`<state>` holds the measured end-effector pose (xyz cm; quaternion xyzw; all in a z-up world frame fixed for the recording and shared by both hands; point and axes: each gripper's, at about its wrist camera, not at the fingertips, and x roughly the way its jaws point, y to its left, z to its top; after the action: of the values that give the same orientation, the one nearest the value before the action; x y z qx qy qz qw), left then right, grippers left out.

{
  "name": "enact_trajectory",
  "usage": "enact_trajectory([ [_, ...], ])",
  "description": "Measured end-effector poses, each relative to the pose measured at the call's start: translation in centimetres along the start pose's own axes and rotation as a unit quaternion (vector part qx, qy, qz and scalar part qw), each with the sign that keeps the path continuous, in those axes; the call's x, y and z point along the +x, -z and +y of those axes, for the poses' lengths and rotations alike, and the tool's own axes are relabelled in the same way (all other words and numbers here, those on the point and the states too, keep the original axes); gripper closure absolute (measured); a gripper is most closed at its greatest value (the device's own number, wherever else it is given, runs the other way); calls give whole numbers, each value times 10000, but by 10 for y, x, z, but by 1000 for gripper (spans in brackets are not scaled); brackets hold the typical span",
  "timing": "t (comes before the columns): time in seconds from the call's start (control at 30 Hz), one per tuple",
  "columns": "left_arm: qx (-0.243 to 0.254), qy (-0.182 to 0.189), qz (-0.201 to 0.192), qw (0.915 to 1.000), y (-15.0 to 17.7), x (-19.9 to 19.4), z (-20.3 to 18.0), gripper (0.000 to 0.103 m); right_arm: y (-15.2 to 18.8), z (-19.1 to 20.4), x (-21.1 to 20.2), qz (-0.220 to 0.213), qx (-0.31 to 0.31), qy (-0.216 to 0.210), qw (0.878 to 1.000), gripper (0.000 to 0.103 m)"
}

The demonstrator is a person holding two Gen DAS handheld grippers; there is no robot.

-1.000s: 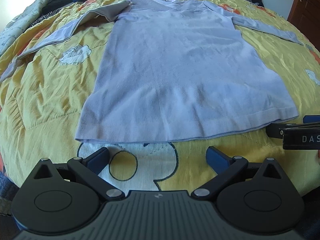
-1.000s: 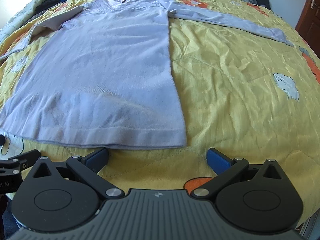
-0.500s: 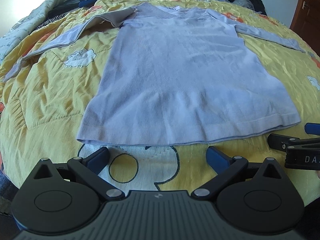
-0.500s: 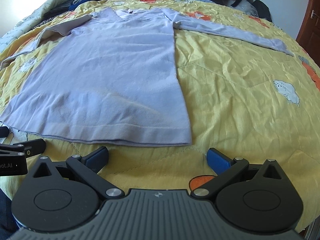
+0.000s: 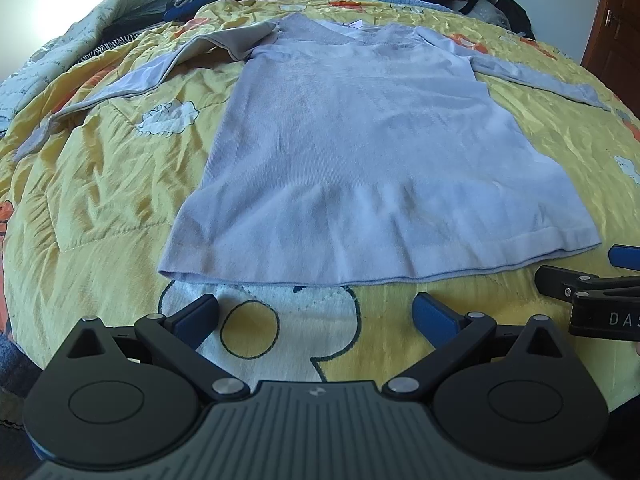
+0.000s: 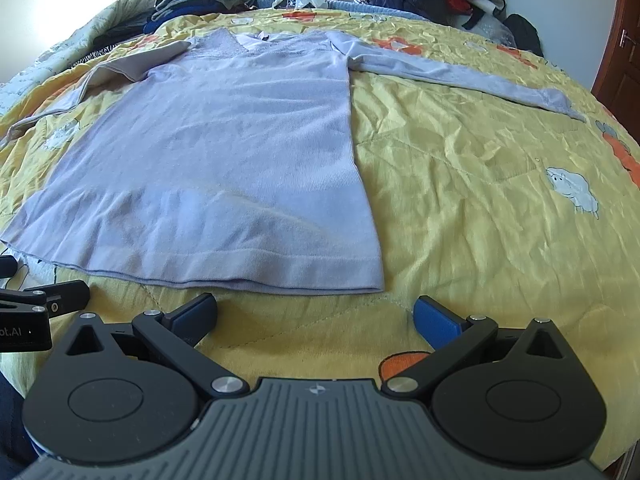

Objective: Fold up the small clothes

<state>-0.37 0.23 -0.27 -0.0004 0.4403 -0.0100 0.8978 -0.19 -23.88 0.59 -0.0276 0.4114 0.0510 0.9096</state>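
Left wrist: sweater (image 5: 368,152) apparently farther.

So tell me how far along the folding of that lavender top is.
Done: the lavender top lies spread flat on the yellow quilt, both sleeves out to the sides. In hand: nothing; the left gripper and right gripper are open, just short of the hem. Left: every fold, since no sleeve or side is turned in yet.
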Motion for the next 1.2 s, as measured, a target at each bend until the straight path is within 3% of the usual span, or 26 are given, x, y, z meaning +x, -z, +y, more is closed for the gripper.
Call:
enact_trajectory([
  [0.2,-62,-80,21,9999,1,-2,0,0,2,1,-1,-64,-7,2,10000,0],
  [0.3,-50,-392,75,9992,-2,-12,0,0,-1,-4,-2,-21,-133,-150,9998,2],
  [0.37,51,-393,-359,9986,-3,-34,3,0,-8,-21,-9,-134,40,-233,9996,1],
  [0.47,-22,-195,-1001,9948,-15,-63,15,0,-28,-67,-29,-1034,471,-265,9932,0],
  [0.57,-230,-274,-1498,9881,-43,-71,28,0,-61,-130,-38,-1738,1018,-377,9788,0],
  [0.7,-1042,-462,-1976,9736,-82,-60,51,0,-108,-237,-2,-1901,2528,-1121,9420,4],
  [0.73,-1237,-399,-1990,9714,-91,-56,56,0,-118,-262,13,-1847,2860,-1137,9334,12],
  [0.77,-1429,-307,-1976,9693,-99,-50,62,0,-127,-288,28,-1777,3219,-1149,9228,23],
  [0.83,-1724,-150,-1881,9668,-110,-37,67,0,-140,-335,60,-1634,3846,-1164,9010,35],
  [1.0,-1961,21,-1416,9703,-122,3,62,0,-151,-408,123,-1460,4814,-1114,8571,38],
  [1.07,-1959,56,-1246,9727,-125,17,55,0,-152,-424,141,-1454,4985,-988,8489,38],
  [1.2,-1812,43,-1050,9778,-132,36,42,0,-155,-442,169,-1429,5105,-799,8441,38],
])
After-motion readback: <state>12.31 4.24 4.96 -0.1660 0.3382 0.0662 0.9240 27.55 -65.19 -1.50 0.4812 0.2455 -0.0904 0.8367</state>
